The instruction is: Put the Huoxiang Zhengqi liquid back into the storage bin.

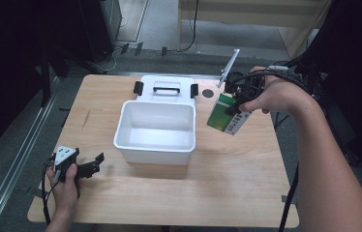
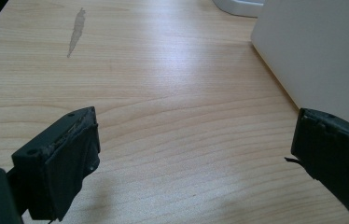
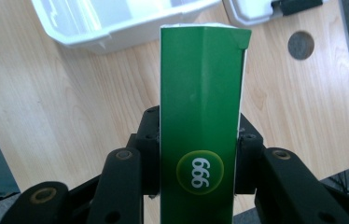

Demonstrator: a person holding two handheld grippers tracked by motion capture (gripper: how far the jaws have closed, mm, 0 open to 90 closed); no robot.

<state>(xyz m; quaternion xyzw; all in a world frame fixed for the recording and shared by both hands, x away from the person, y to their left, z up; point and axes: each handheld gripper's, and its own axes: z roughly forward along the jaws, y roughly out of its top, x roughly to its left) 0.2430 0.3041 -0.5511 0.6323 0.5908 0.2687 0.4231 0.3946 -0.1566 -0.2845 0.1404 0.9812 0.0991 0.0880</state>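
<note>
Dark room edges and a grey floor surround a light wooden table (image 1: 159, 193), which carries one white bin (image 1: 156, 126) in its middle, open and empty. Just behind the bin, on the far side, lies one white lid (image 1: 167, 87) with a handle and two black clips.

One green box (image 1: 227, 113) hangs in the air just to the right of the bin, tilted, above the table and not touching it. The right gripper (image 1: 236, 102) is clenched on it: in the right gripper view the two jaws press both narrow sides of the box (image 3: 199, 116), low on its body, near a round yellow mark with "999".

The left gripper (image 1: 92, 163) rests near the left front corner of the table, well apart from the box. Its jaws stand wide apart with nothing between them; in the left gripper view bare wood shows between them and the white wall of the bin (image 2: 322, 51) rises at the right.

The step in hand seems to be putting the box into the bin. To do it well, the box should travel left over the rim with its lower corner kept higher than the wall, then go down near the floor of the bin before the jaws release. Because the grip is low, the long upper part may swing, so a slow move is safer.

Count: one bin, one lid, one box, two grippers.
</note>
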